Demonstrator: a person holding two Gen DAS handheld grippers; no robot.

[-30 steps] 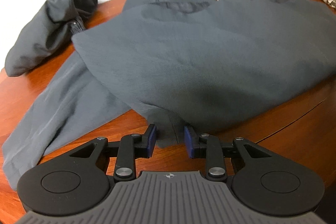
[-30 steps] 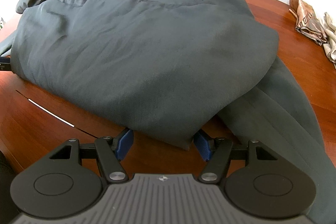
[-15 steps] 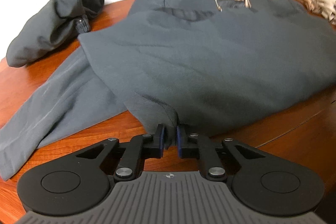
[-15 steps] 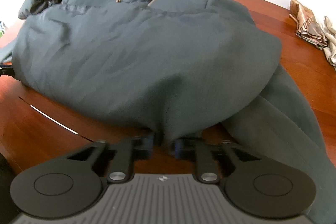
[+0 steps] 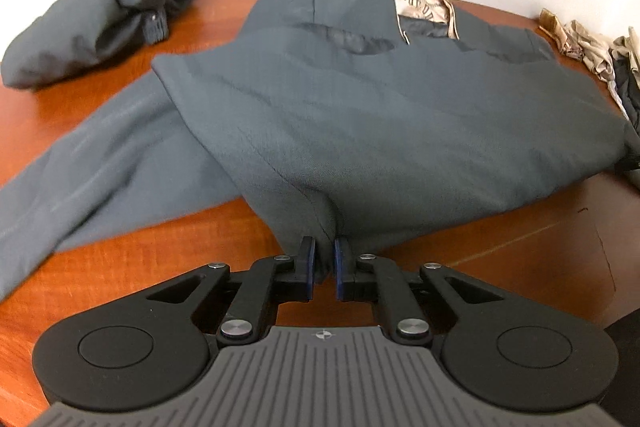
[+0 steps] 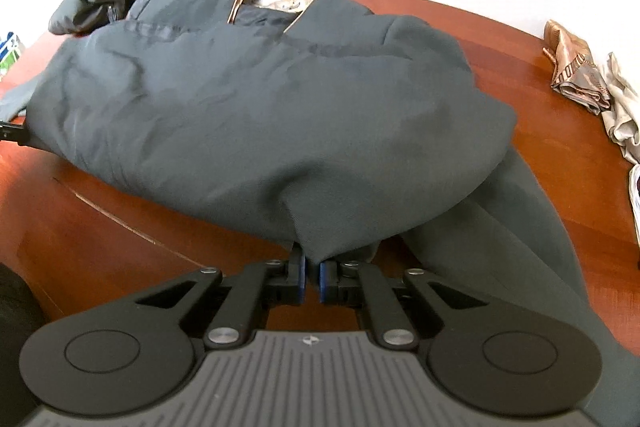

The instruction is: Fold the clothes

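A dark grey jacket with a patterned beige lining at the collar lies on the round wooden table. It also fills the right wrist view. My left gripper is shut on the near left corner of the jacket's hem and lifts it slightly. My right gripper is shut on the near right corner of the hem. One sleeve trails left on the table, the other sleeve trails right.
A second dark grey garment lies bunched at the far left of the table. Crumpled beige and brown cloths lie at the far right edge. A white wall stands behind the table.
Both grippers have closed on the near hem corners of the jacket and raised them a little off the table.
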